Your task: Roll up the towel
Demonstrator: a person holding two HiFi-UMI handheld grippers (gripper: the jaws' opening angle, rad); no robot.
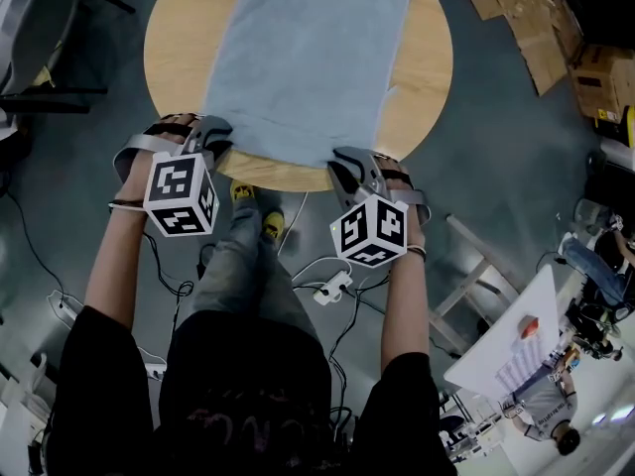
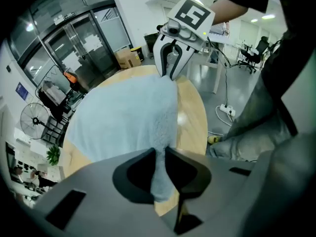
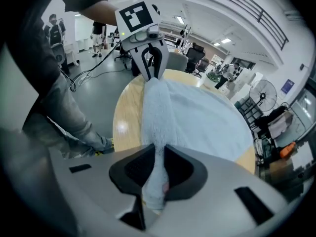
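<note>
A light blue towel (image 1: 308,58) lies spread over the round wooden table (image 1: 427,77). Its near edge is lifted into a ridge between my two grippers. My left gripper (image 1: 213,147) is shut on the towel's near left corner (image 2: 160,174), pinched between the jaws. My right gripper (image 1: 342,172) is shut on the near right corner (image 3: 155,181). Each gripper shows in the other's view: the right gripper (image 2: 170,73) at the far end of the ridge, the left gripper (image 3: 150,70) likewise. The towel's far end runs out of the head view.
The table's near rim (image 1: 288,178) lies just under both grippers. Cables and a power strip (image 1: 332,288) lie on the floor by the person's legs. Cardboard boxes (image 1: 541,38) lie at the upper right, a chair (image 1: 476,276) to the right.
</note>
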